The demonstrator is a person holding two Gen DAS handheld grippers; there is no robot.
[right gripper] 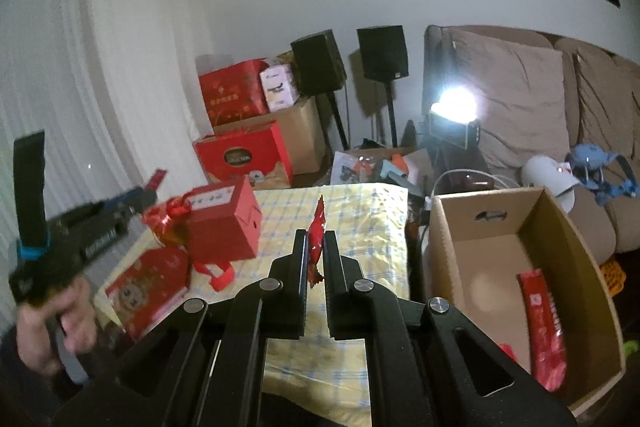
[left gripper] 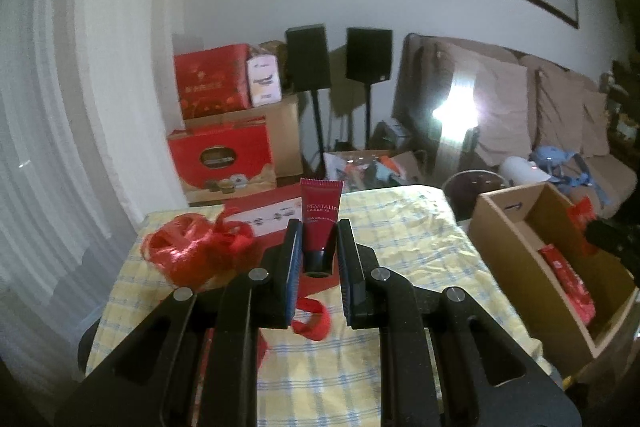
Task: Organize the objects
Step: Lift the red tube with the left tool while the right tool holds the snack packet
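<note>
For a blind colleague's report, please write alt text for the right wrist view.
The right tool pinches a thin red wrapped packet above a yellow checked tablecloth. An open cardboard box at right holds a long red packet; at left, a hand holds the left tool near red gift boxes.

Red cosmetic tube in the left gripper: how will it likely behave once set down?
The red cosmetic tube probably flexes a little, since the fingers clamp its soft body. Held cap-down, its narrow cap and tall body would likely tip on the wrinkled yellow checked cloth.
</note>
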